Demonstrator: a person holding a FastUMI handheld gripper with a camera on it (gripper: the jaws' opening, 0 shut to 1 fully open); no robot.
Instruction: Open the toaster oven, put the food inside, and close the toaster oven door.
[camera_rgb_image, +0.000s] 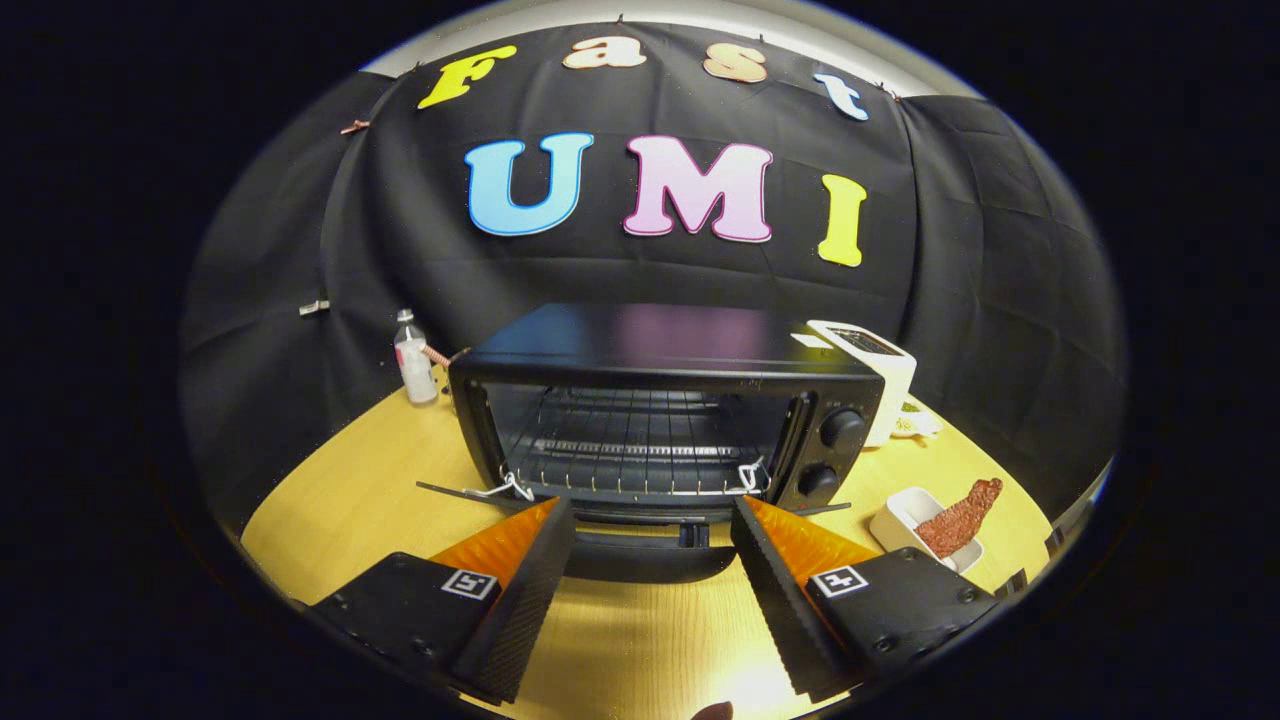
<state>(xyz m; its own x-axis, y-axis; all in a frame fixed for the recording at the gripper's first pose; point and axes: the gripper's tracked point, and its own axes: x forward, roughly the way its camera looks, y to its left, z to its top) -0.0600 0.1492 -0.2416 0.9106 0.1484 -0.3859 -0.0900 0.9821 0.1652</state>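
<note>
- The tongs (652, 560) sit nearest the camera, fingers spread wide apart with nothing between them, hovering low over the wooden desk (340, 500).
- Just ahead of the fingertips the toaster oven door (640, 552) hangs folded down flat, so the opening step looks finished.
- Behind it the toaster oven (660, 420) stands with its cavity exposed and a bare wire rack (635, 450) inside; two knobs (840, 428) sit on its panel at one side.
- The food (962, 518), a reddish-brown strip, lies half in a small white dish (905, 512) on the desk, beside the oven and ahead of one finger.
- The step in hand appears to be fetching the food: swing the tongs toward the dish, pinch the strip near its raised end, lift it clear of the rim, then carry it over the lowered door without bumping it.
- Farther out stand a white appliance (872, 362) behind the oven and a small bottle (414, 366) on the opposite side.
- The bottle's label is too small to read; square printed markers sit on the tongs' body.
</note>
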